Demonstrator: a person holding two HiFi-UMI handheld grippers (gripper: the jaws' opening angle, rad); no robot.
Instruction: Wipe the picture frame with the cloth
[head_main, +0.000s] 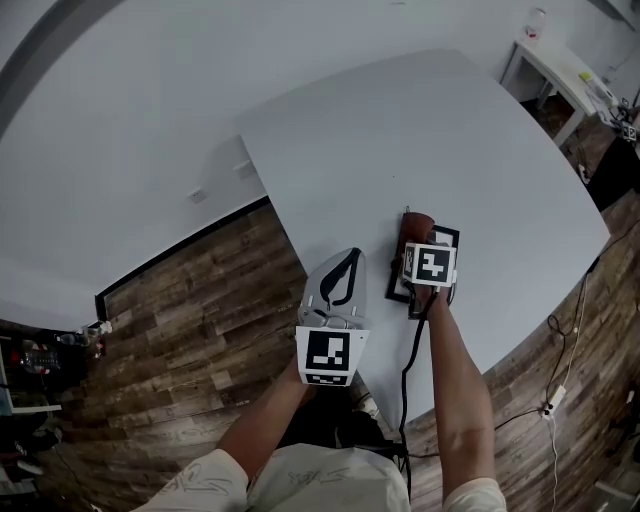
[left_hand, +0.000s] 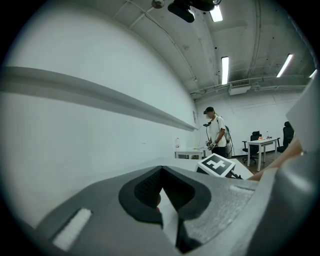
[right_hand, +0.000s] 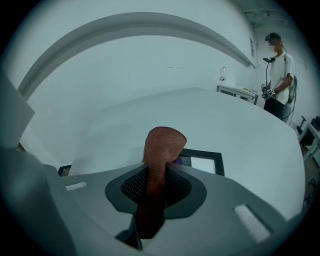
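Observation:
A black picture frame (head_main: 400, 288) lies flat on the white table (head_main: 450, 150) near its front edge. My right gripper (head_main: 420, 240) hovers over the frame, shut on a brown cloth (head_main: 418, 222). In the right gripper view the cloth (right_hand: 162, 145) sticks up from between the jaws of that gripper (right_hand: 156, 169) and hides part of the frame (right_hand: 200, 152) behind it. My left gripper (head_main: 350, 258) is left of the frame by the table's edge, shut and holding nothing. The left gripper view shows the closed jaws of the left gripper (left_hand: 161, 189) and the right gripper's marker cube (left_hand: 216, 164).
A person (left_hand: 216, 132) stands at the far end of the room by another white table (left_hand: 262, 145). A black cable (head_main: 410, 370) hangs off the table's front edge. Wooden floor (head_main: 200, 330) lies to the left, and a small white table (head_main: 560, 70) stands at the top right.

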